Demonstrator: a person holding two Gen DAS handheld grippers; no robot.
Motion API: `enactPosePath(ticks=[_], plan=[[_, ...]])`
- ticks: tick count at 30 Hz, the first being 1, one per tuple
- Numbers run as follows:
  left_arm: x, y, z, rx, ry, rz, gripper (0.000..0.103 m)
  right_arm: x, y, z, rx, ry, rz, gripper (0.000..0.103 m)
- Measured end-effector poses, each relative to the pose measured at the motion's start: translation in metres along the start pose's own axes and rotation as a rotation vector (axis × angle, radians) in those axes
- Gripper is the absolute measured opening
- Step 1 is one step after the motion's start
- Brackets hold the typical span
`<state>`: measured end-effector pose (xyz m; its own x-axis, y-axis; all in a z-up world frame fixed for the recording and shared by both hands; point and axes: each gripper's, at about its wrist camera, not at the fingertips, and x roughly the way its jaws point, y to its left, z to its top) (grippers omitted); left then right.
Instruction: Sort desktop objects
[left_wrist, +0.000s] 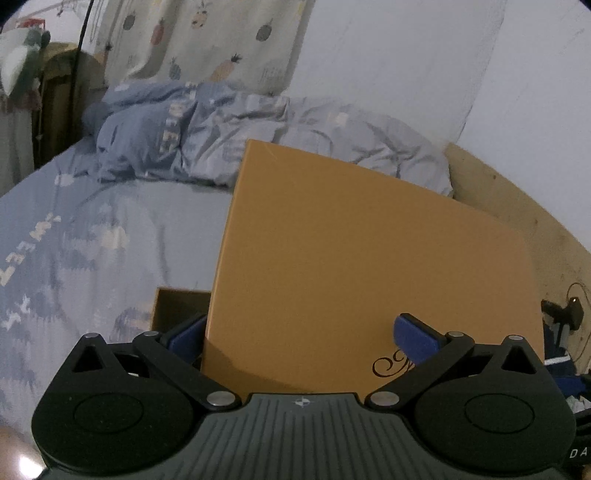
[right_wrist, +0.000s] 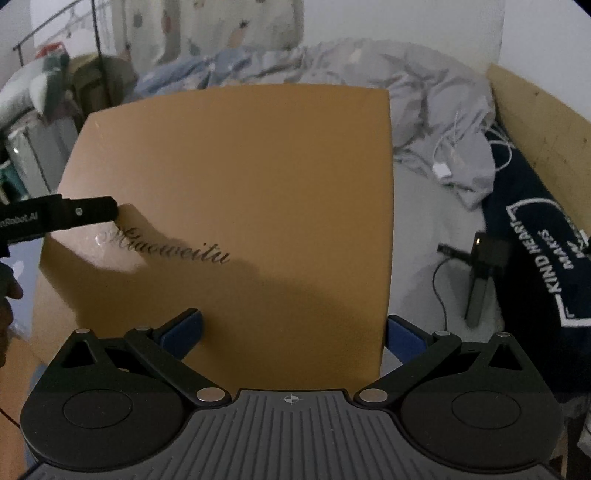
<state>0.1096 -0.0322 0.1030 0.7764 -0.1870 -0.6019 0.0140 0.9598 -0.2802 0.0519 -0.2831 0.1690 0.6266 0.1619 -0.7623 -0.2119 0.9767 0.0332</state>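
A flat orange box lid (left_wrist: 369, 258) with black script lettering is held up over a bed. My left gripper (left_wrist: 301, 334) is open wide; its blue pads (left_wrist: 417, 338) straddle the lid's left edge. The open orange box (left_wrist: 177, 306) shows below it at the left. In the right wrist view the same lid (right_wrist: 240, 203) fills the centre. My right gripper (right_wrist: 291, 332) is open wide, one pad over the lid and one pad beyond its right edge. The left gripper's black finger (right_wrist: 74, 214) lies on the lid's left side.
The bed has a blue-grey patterned sheet (left_wrist: 92, 240) and a crumpled duvet (left_wrist: 221, 129). A dark printed garment (right_wrist: 546, 258), white cables (right_wrist: 461, 147) and a black device with a cord (right_wrist: 480, 266) lie at the right. A wooden board (right_wrist: 535, 110) lines the wall.
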Motion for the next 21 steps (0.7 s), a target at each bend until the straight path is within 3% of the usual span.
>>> enactPosePath(ticks=[10,21], plan=[[0.006,0.012,-0.030,-0.041,0.078,0.011,0.103,0.021,0.011,-0.022,-0.013,0.080,0.005,0.103],[0.022,0.045,-0.053,-0.095,0.150,0.072,0.103,0.066,0.029,-0.021,-0.036,0.144,0.053,0.103]])
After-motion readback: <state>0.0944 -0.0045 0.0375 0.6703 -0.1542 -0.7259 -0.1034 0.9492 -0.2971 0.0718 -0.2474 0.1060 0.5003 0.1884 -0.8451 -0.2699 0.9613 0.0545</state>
